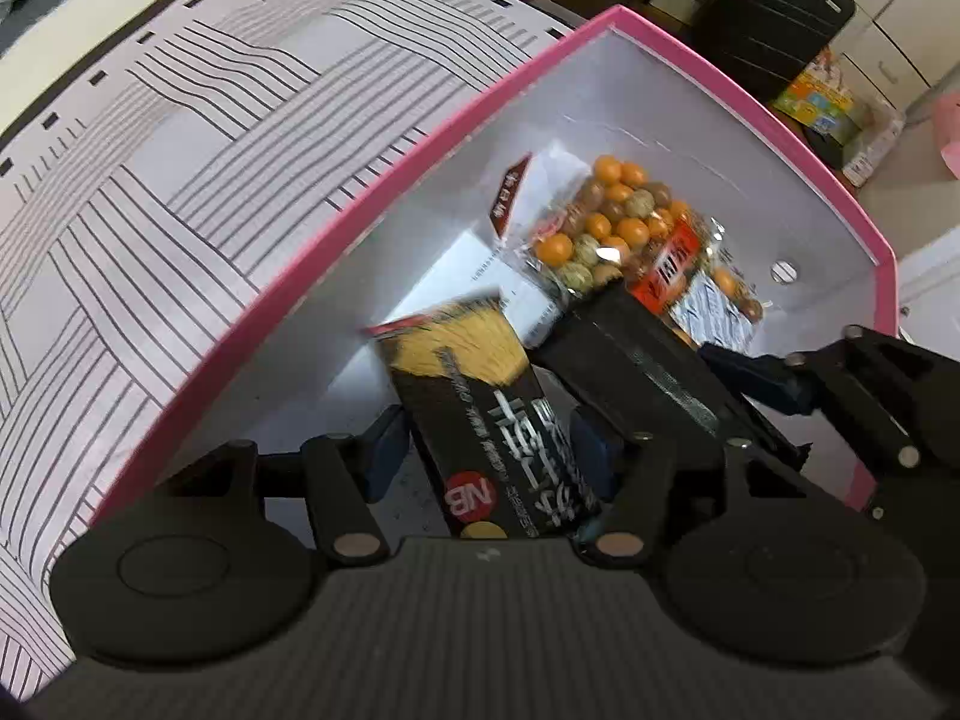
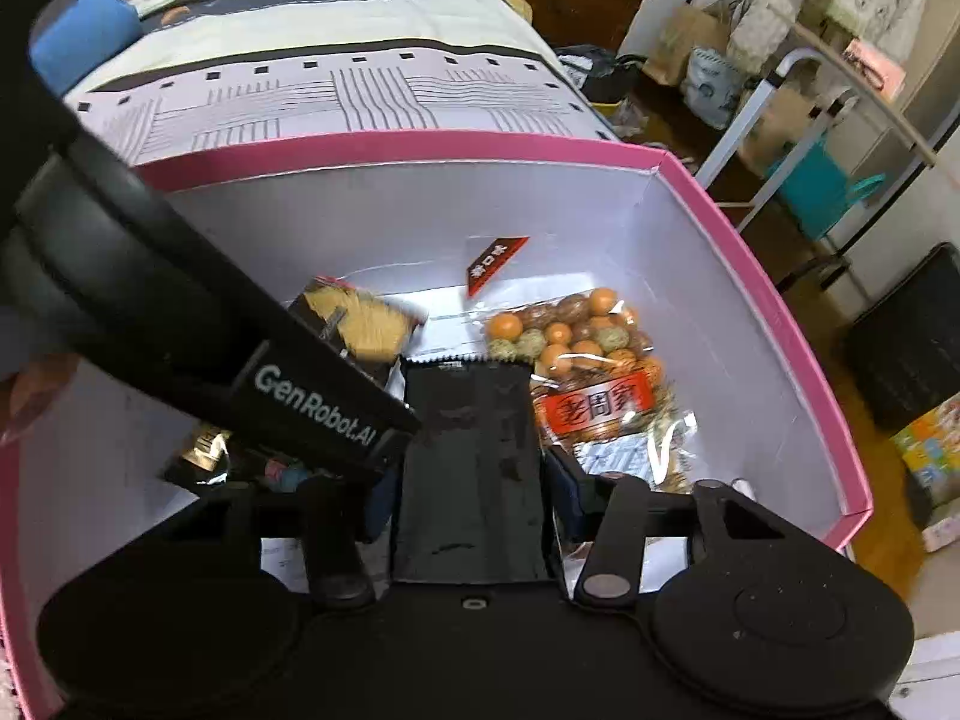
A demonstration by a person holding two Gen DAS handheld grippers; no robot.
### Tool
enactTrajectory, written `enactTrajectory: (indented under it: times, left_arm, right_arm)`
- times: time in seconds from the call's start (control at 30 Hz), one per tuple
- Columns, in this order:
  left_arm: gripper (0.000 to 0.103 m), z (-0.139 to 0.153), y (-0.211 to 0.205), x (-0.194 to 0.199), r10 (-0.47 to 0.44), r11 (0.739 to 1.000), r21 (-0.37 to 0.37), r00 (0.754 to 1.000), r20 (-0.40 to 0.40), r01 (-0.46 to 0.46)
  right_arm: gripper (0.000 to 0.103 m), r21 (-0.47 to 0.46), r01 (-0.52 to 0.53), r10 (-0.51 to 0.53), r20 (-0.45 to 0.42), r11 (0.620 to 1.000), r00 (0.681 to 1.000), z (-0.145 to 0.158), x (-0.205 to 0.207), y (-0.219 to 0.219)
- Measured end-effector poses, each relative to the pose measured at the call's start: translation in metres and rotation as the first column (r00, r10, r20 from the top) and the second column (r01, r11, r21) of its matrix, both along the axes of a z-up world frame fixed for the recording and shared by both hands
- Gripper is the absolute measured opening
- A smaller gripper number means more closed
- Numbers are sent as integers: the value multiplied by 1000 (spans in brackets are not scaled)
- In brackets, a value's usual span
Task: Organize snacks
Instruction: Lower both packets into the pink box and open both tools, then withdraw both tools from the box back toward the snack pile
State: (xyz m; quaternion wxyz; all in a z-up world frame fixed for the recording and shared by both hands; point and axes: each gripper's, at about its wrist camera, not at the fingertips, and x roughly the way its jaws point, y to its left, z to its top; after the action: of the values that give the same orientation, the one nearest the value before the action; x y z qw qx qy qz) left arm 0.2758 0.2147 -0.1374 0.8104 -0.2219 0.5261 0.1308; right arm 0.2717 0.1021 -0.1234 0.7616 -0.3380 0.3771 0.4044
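Setting: a large pink-rimmed cardboard box (image 1: 420, 138) with pale inner walls sits on a bed covered by a white bedspread with thin dark line patterns (image 1: 150, 180); both grippers reach down into the box.

Left gripper (image 1: 489, 450): its blue-padded fingers stand on either side of a black snack box printed with golden noodles, white lettering and a red round badge (image 1: 498, 420). The pads sit close against the box's sides, yet the view does not settle whether they press on it or stand just apart, so its grip cannot be told.

Right gripper (image 2: 471, 486): a glossy black foil pouch with a serrated top edge (image 2: 468, 462) lies between its fingers. The pouch fills the gap from pad to pad, but contact is not clear, so its hold cannot be told either.

Black snack box: tilted inside the pink box, near the left wall, its noodle end pointing toward the far wall.

Black foil pouch: lying lengthwise in the middle of the box, just right of the black snack box and just beside the bag of nuts.

Clear bag of orange and brown coated nuts with a red label (image 2: 576, 360): resting on the box floor toward the right wall.

White packet with a dark red corner tag (image 2: 498, 261): behind the nut bag, by the far wall.

Surroundings: a dark suitcase (image 1: 774, 12) stands on the floor beyond the box.
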Motion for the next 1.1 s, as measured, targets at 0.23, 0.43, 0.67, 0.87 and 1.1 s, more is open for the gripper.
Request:
enactTrajectory:
  times: [0.23, 0.43, 0.67, 0.87, 1.1]
  left_arm:
    - [63, 21, -8, -15, -85, 996, 44, 995, 50, 83]
    - [64, 62, -22, -47, -168, 985, 71, 978, 125, 160]
    - [71, 123, -51, -90, -275, 960, 106, 938, 211, 258]
    - [76, 168, -92, -124, -402, 914, 174, 873, 278, 366]
    - [85, 191, -153, -149, -549, 836, 201, 776, 312, 511]
  right_arm:
    - [74, 82, 64, -67, 31, 995, 997, 33, -26, -27]
    - [74, 245, 213, -206, -54, 946, 977, 77, -57, -81]
    - [74, 369, 324, -308, -103, 871, 946, 132, -102, -138]
    - [74, 390, 409, -396, -116, 825, 911, 161, -139, -191]
    - [81, 375, 455, -460, -81, 808, 884, 169, -179, -248]
